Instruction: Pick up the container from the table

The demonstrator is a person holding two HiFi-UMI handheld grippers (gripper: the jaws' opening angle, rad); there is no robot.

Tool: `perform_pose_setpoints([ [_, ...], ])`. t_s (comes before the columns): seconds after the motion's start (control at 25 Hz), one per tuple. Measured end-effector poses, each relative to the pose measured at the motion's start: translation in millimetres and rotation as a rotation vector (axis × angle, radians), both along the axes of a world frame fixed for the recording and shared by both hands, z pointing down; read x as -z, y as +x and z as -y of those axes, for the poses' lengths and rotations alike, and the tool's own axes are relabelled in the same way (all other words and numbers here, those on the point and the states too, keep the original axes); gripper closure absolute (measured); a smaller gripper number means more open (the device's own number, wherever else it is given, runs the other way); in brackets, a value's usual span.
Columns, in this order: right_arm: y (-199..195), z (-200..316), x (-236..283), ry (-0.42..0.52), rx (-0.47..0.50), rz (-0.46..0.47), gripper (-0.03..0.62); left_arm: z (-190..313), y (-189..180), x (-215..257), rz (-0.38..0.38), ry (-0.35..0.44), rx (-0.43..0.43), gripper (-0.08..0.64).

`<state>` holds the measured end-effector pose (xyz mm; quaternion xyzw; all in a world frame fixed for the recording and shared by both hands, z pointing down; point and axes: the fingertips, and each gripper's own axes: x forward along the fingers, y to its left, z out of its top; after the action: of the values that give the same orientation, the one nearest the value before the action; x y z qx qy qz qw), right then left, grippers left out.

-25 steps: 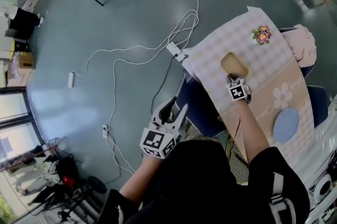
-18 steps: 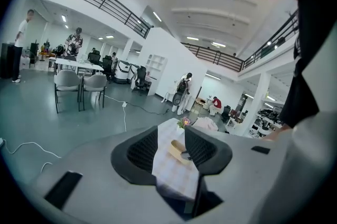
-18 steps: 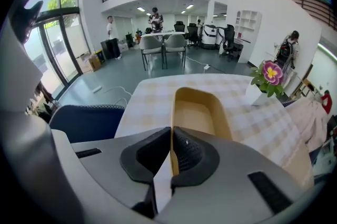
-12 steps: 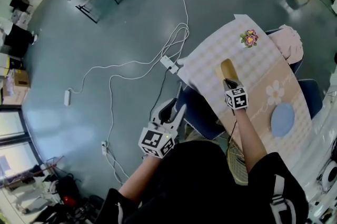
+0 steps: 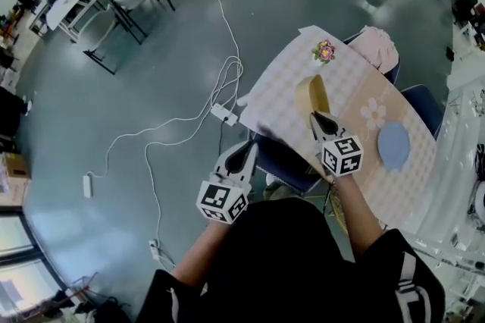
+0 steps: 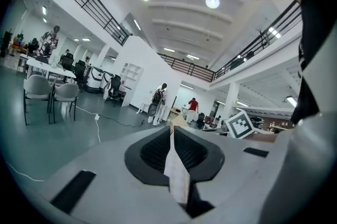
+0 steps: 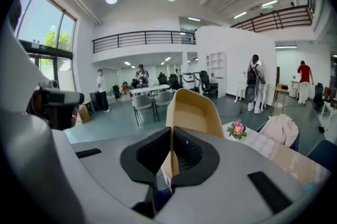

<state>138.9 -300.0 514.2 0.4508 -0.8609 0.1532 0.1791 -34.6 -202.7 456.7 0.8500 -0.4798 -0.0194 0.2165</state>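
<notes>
Container: I am seeing one tan, shallow, round-cornered container (image 5: pixel 312 95) hanging on edge in the air above the surface, clear of the cloth, with its hollow facing the right gripper view.
Grip: the right gripper (image 5: pixel 318 118) is holding it. Its black fingers (image 7: pixel 145 157) are standing narrow, pinching one thin rim wall between them.
Other hand: the left gripper (image 5: pixel 246 151) is hovering off the near edge of the surface, over the grey floor. Its fingers are closing with nothing between them.
Step in hand: I am judging the pick-up as made and the lift as the part under way.
Next move: I am expecting it to need a firm pinch and a steady wrist, since a single-rim hold could let the container swing or slip.
Surface: a pale checked cloth is covering the surface (image 5: pixel 276 98).
Count: I am counting one container, one small bunch of pink flowers (image 5: pixel 323 51), one flat blue disc (image 5: pixel 393 145), one pink fabric bundle (image 5: pixel 375 45) and two grippers.
</notes>
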Motion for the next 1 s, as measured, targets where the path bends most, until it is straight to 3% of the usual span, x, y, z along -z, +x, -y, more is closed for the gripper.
perform_pose_setpoints([
  [0.16,-14,-34,55,0.076,-0.076,0.079,0.578,-8,-8,16,0.006,0.055,-0.020,0.541],
  [0.4,-32,-75,87,0.132,-0.145,0.052,0.578,-4,-40,53,0.004,0.118,0.014,0.541],
  [0.6,-36,-99,103,0.179,-0.199,0.037,0.578,6,-60,74,0.046,0.208,0.003,0.541],
  [1.0,-61,-136,118,0.254,-0.272,0.029,0.578,-11,-66,70,0.054,0.236,-0.075,0.541],
])
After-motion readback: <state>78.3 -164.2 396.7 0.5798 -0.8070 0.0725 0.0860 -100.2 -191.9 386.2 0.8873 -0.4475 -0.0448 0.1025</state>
